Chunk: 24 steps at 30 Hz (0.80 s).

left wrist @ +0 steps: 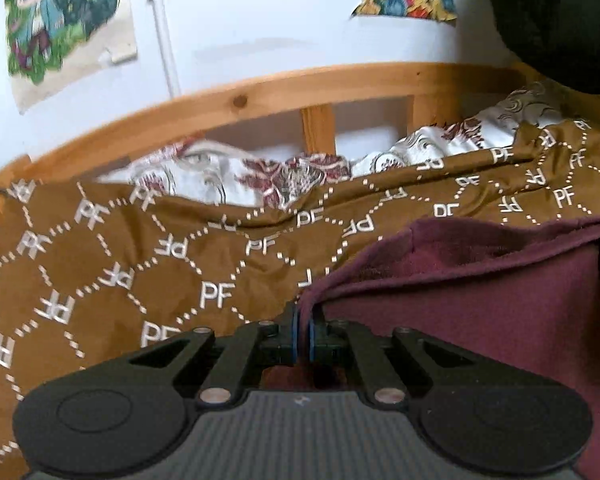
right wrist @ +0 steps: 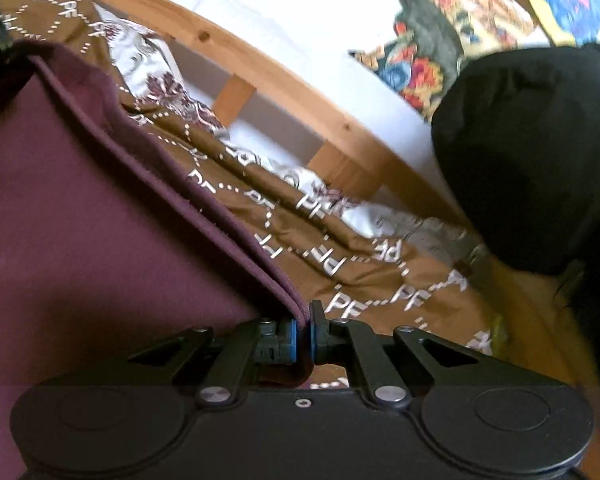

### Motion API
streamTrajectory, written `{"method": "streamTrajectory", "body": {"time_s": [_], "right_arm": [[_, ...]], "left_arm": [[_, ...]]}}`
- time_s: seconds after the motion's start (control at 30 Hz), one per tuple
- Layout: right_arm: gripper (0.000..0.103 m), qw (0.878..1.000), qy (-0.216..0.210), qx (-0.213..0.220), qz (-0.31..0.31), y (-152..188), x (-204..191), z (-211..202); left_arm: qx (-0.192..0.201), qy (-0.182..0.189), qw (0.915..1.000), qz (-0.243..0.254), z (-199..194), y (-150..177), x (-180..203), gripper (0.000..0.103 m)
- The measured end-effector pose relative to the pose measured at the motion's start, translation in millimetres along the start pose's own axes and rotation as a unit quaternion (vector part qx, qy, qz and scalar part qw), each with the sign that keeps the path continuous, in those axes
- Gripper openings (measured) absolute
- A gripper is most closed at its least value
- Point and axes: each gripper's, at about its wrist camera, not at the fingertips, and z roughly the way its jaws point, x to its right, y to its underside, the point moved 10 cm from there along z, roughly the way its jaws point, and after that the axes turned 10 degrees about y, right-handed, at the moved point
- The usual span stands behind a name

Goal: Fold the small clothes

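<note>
While both tools pinch maroon garment (left wrist: 480, 300) edge; cloth spans between.

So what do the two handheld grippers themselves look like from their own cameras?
Both look alike. The left gripper has black linkage bars with silver pivot pins, two round black discs at the base and a ribbed grey panel between them; its fingers carry blue-edged pads. The right gripper has the same black bars, pins and discs, but a smooth black panel with a small screw. No cables, hands or sleeves show.
</note>
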Motion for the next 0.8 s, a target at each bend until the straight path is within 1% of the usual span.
{"method": "streamTrajectory", "body": {"time_s": [0.07,0.2,0.27,0.33,0.37,0.4,0.43,0.47,0.5,0.53,0.57,0.6,0.63,0.67,0.73,0.77,0.8], "right_arm": [[0.006,1.0,-0.001,-0.004,0.004,3,-9,8],[0.007,1.0,-0.005,-0.006,0.014,4,-17,17],[0.009,1.0,-0.006,-0.011,0.025,6,-20,17],[0.012,0.999,-0.012,-0.021,0.039,10,-21,19],[0.013,0.998,-0.015,-0.029,0.047,13,-22,20],[0.018,0.998,-0.018,-0.036,0.054,15,-22,21],[0.022,0.997,-0.021,-0.042,0.063,17,-22,22],[0.024,0.996,-0.023,-0.047,0.071,18,-22,22],[0.027,0.995,-0.025,-0.05,0.078,19,-21,22],[0.04,0.995,-0.026,-0.051,0.083,19,-21,22],[0.047,0.994,-0.027,-0.052,0.088,19,-19,21],[0.063,0.994,-0.027,-0.052,0.095,19,-18,20],[0.073,0.993,-0.03,-0.052,0.103,20,-17,19],[0.077,0.992,-0.036,-0.052,0.112,20,-15,17],[0.089,0.99,-0.043,-0.054,0.124,21,-13,14],[0.092,0.989,-0.047,-0.055,0.128,22,-12,12],[0.097,0.988,-0.051,-0.055,0.131,23,-11,10]], "left_arm": [[-0.005,0.009,0.9998,-0.017,10,7,-6,0.009],[-0.001,0.034,0.9981,-0.052,16,14,-13,0.015],[0.0,0.037,0.9971,-0.066,13,14,-17,0.032],[0.014,0.03,0.9965,-0.076,7,11,-21,0.071],[0.024,0.026,0.9962,-0.079,2,9,-23,0.078],[0.032,0.025,0.9958,-0.082,-3,8,-24,0.087],[0.036,0.026,0.9956,-0.082,-7,7,-25,0.09],[0.037,0.028,0.9957,-0.079,-11,7,-25,0.091],[0.036,0.028,0.9961,-0.076,-13,7,-24,0.094],[0.033,0.027,0.9965,-0.072,-15,8,-24,0.097],[0.029,0.023,0.997,-0.068,-17,11,-24,0.099],[0.023,0.021,0.9973,-0.066,-18,14,-24,0.099],[0.015,0.022,0.9976,-0.064,-18,17,-23,0.099],[0.007,0.023,0.9978,-0.062,-19,21,-22,0.099],[-0.008,0.025,0.9978,-0.061,-19,28,-21,0.099],[-0.016,0.028,0.9976,-0.062,-18,31,-20,0.099],[-0.021,0.03,0.9973,-0.063,-18,33,-20,0.099]]}}
